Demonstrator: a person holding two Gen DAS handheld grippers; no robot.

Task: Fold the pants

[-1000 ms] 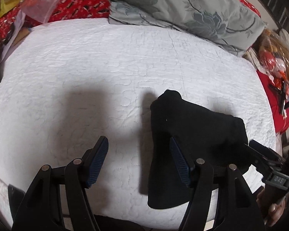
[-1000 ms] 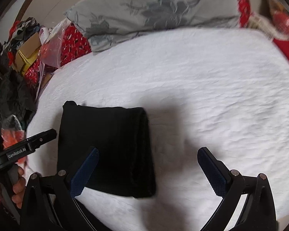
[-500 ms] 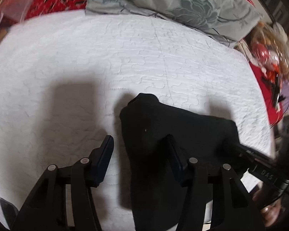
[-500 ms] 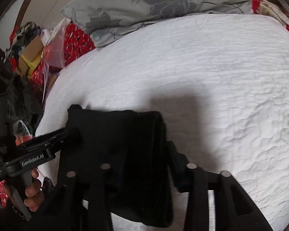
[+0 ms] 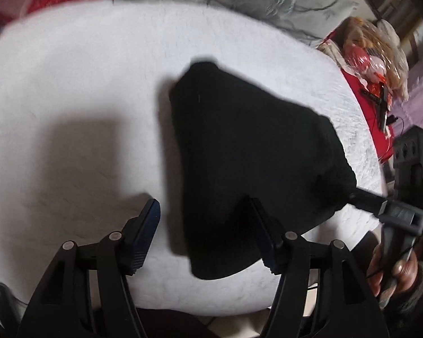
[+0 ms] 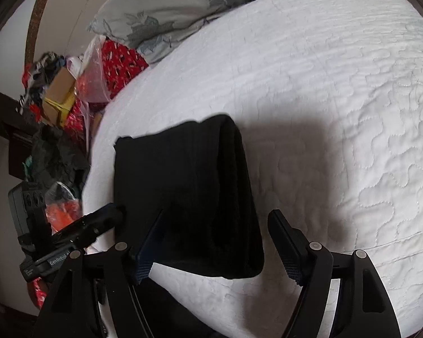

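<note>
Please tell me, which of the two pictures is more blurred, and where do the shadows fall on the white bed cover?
Left wrist view: smeared by motion, bed cover texture lost, broad shadow left of the black pants. Right wrist view: sharper, quilting visible, shadow right of the pants.

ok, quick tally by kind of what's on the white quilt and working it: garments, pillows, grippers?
Folded black pants: 1
Grey floral pillow: 1
Grippers: 2, left gripper and right gripper, both with jaws opening astride the pants' near edge
Total: 4, all on or over the white quilt
</note>
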